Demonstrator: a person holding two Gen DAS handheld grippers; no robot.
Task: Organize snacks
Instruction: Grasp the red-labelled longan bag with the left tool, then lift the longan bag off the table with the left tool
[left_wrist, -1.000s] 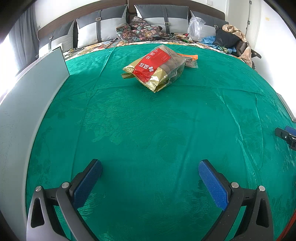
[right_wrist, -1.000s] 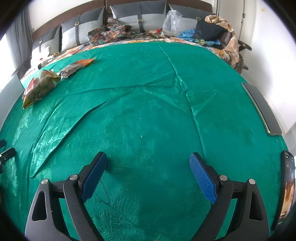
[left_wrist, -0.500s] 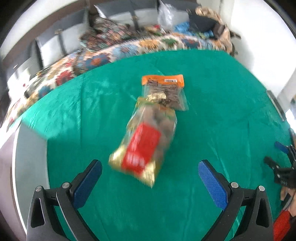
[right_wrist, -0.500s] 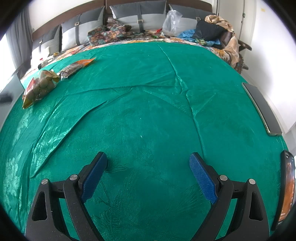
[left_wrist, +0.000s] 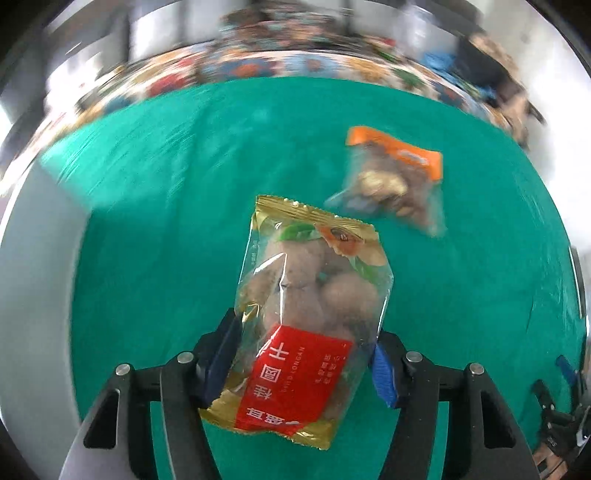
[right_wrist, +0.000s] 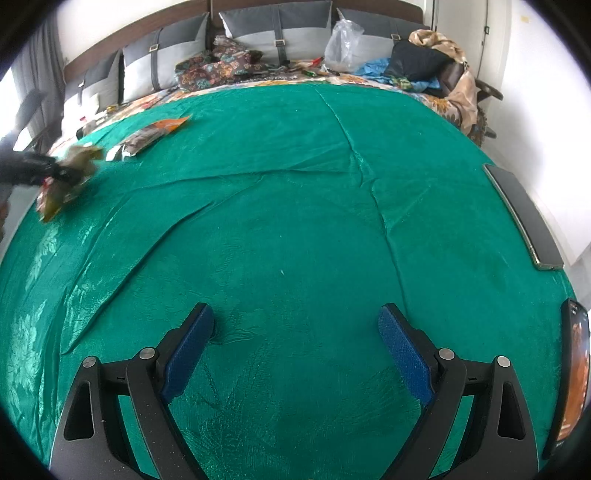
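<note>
The left gripper (left_wrist: 303, 362) squeezes the dried longan bag (left_wrist: 310, 317) by its red-label end, above the green bedspread (left_wrist: 166, 229). The right gripper (right_wrist: 295, 350) is wide open, holding nothing. An orange-topped snack bag (left_wrist: 395, 181) lies nearby.

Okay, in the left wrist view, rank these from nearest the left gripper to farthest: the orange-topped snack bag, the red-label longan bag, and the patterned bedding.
1. Red-label longan bag: between the left gripper's jaws.
2. Orange-topped snack bag: ahead, to the right, on the green cloth.
3. Patterned bedding: blurred, past the cloth's far edge.
</note>
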